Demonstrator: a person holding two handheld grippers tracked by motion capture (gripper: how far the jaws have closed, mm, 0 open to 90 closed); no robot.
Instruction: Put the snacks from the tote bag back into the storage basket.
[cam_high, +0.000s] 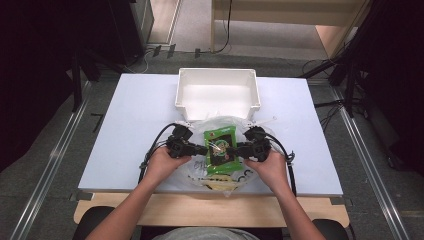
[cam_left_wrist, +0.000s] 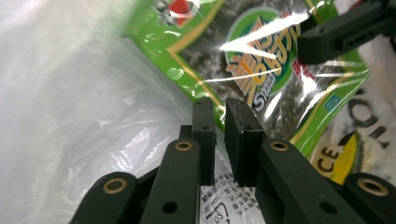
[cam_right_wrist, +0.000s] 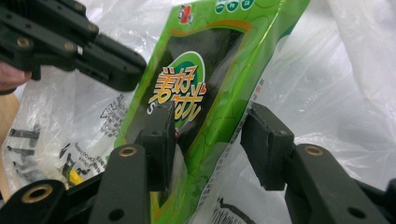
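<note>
Both grippers meeting at a green snack packet on a clear plastic bag

Glossy green foil snack packet (cam_high: 220, 150) lying on crinkled clear plastic bag (cam_high: 215, 123), near white rectangular plastic bin (cam_high: 218, 93); left gripper (cam_left_wrist: 218, 122) jaws nearly pressed together, possibly nipping bag film; right gripper (cam_right_wrist: 209, 135) jaws spread, straddling the packet's edge

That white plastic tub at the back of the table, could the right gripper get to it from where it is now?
Probably yes. The white plastic tub sits just beyond the right gripper, with nothing standing between them. But its open jaws straddle the green snack packet, which would need releasing or carrying along.
</note>
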